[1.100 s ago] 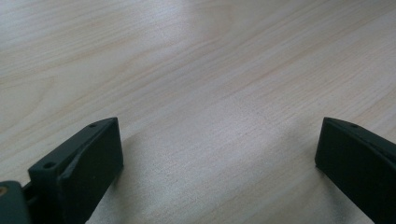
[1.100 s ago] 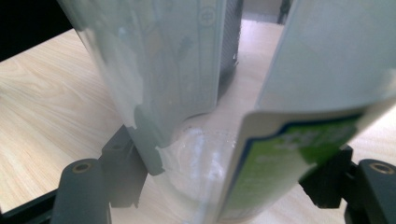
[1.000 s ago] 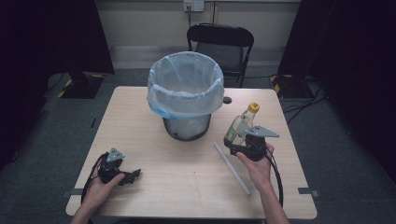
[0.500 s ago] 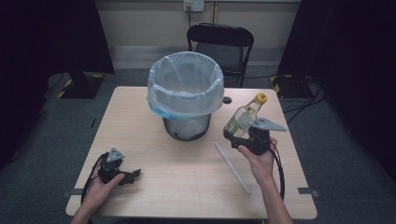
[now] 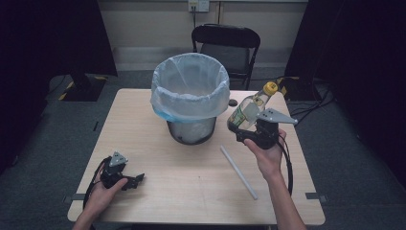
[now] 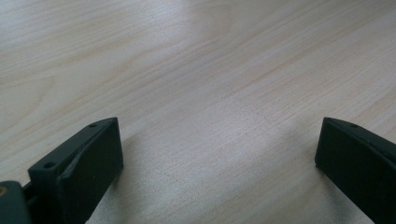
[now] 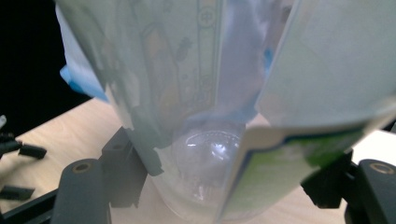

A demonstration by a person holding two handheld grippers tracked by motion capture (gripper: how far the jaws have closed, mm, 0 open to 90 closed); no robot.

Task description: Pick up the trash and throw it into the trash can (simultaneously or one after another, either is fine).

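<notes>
A clear plastic bottle with a yellow cap and a torn label hangs tilted in the air right of the bin, and my right gripper is shut on its lower body. Close up, the bottle sits between the two black jaws, its label peeling at the right. My left gripper rests on the table near the front left corner, open. In the left gripper view its jaws stand wide apart over bare wood, with my left gripper holding nothing.
A bin lined with a pale plastic bag stands at the middle back of the wooden table. A white straw-like stick lies on the table front right. A black chair stands behind the table.
My right gripper has lifted the bottle upward off the table, beside the bin's rim. The left hand and gripper have stayed put.
</notes>
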